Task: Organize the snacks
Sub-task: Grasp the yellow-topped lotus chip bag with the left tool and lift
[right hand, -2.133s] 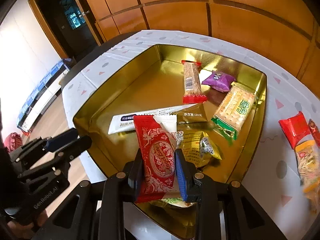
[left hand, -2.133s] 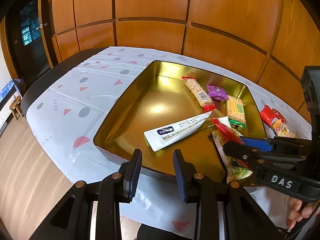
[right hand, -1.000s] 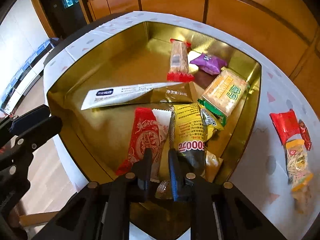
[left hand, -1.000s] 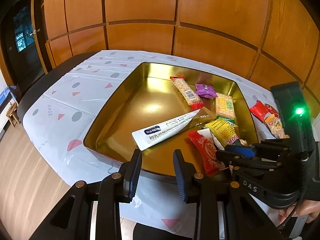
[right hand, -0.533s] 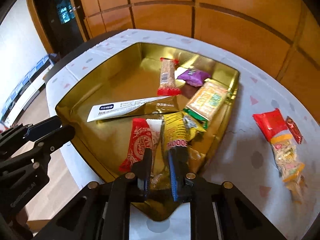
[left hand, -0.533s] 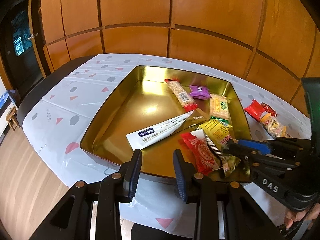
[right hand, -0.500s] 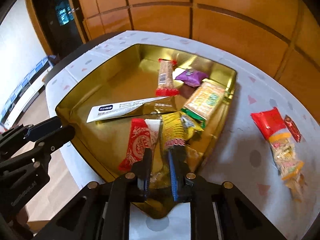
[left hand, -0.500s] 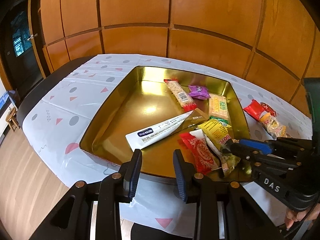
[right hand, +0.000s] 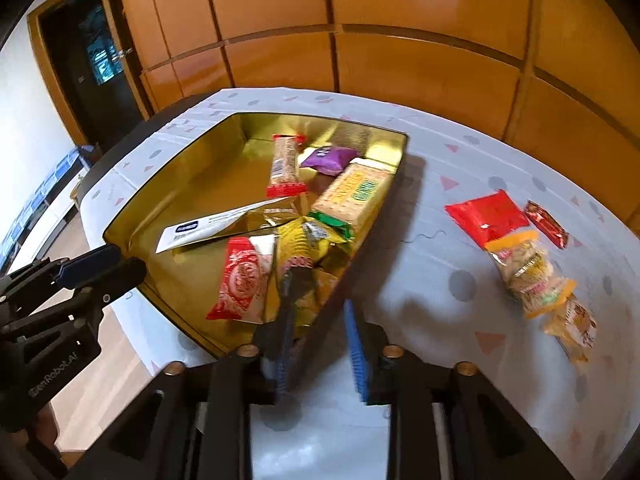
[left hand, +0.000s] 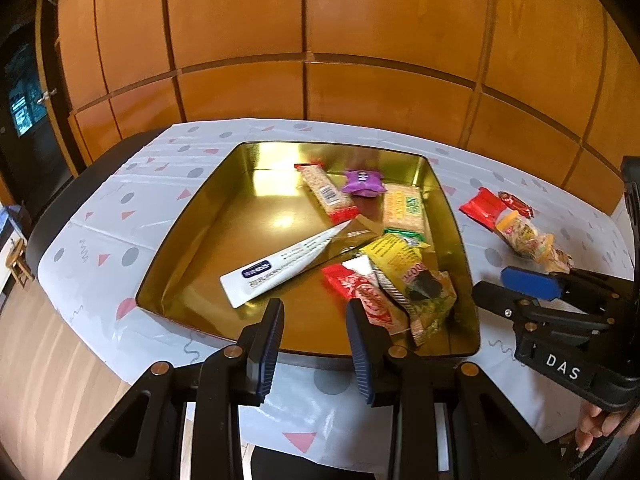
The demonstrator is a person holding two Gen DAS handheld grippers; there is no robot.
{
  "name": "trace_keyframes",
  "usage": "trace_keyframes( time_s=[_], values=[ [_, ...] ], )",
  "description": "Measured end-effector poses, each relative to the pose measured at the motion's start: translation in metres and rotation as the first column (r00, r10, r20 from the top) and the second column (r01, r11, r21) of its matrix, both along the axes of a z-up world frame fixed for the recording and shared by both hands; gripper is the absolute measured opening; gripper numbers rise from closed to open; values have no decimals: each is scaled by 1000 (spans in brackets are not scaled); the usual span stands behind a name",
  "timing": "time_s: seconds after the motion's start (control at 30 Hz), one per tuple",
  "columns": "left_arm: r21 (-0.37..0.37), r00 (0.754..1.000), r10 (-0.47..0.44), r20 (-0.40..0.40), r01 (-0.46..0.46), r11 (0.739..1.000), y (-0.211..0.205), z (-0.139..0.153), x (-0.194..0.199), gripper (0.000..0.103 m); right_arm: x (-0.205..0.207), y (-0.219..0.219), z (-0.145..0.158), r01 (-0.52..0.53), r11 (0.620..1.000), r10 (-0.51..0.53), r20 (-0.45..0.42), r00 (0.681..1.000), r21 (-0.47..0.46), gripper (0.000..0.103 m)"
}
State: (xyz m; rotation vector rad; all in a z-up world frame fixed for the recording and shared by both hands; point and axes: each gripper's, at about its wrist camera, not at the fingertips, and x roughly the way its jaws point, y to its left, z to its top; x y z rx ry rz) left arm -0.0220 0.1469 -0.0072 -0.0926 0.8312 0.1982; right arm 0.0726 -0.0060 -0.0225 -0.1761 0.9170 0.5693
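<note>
Left tongs (left hand: 314, 322) are hovering at the gold tray's (left hand: 188, 240) near edge, jaws slightly apart, gripping nothing. Snacks (left hand: 376, 264) are lying inside the tray. Right tongs (right hand: 320, 320) are opening, empty, beside it; more packets (right hand: 520, 256) are lying on the surface (right hand: 420, 272).

The tray (left hand: 456, 236) stands on the table (left hand: 92, 236), and all places here are told from this tray as the left wrist camera sees it. In the tray, the cereal bar (left hand: 326, 192), the small pillow packet (left hand: 362, 182) and the cracker pack (left hand: 402, 208) lie toward its far right corner, the long sachet (left hand: 288, 264) lies across its middle, and a heap of wrapped snacks (left hand: 392, 284) lies near its right wall at the front. On the table to the right of the tray, well apart from it, lies a small group of packets (left hand: 508, 220).
</note>
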Motion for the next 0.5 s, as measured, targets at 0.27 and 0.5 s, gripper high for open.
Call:
trace_keyframes(
  time_s=[0.27,0.5],
  values=[
    [18,997,-79,1,79,997,-25,5,8,32,3,-40,-3,93,996,-93,8,996,-14,57],
    [38,987,-162,-4,162,986,-54,6,16,32,11,-84,-9,173,983,-173,9,985,-59,63]
  ],
)
